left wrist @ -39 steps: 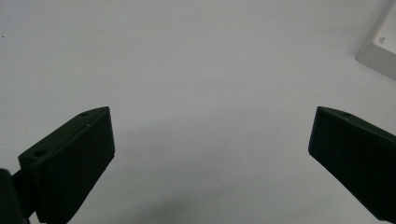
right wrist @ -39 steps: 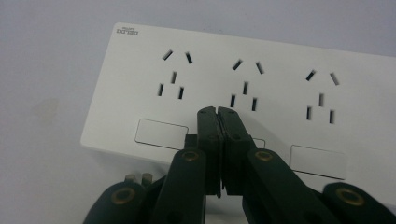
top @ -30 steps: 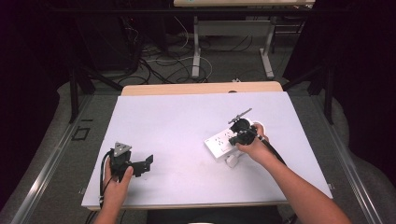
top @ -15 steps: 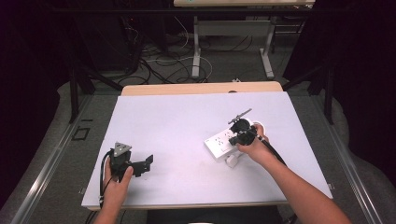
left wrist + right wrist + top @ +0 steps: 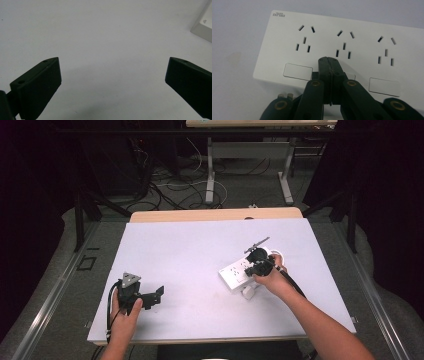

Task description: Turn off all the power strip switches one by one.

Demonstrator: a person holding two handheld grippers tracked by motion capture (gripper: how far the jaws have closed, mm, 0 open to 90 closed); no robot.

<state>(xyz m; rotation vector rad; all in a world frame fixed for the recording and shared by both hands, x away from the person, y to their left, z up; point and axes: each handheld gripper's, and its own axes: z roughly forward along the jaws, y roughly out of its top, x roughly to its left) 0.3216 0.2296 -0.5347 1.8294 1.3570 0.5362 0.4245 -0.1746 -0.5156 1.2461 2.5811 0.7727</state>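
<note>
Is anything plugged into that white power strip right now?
No. In the right gripper view all three socket groups on the power strip show bare slots, with the shut right gripper over the middle switch.

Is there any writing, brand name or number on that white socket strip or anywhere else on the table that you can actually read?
Small grey brand mark at the top left corner of the white plastic three-socket power strip: too small and blurred to read in the right gripper view.
The three blank rectangular switches on the strip: no text.
White table surface and black gripper jaws: no text or numbers.
</note>
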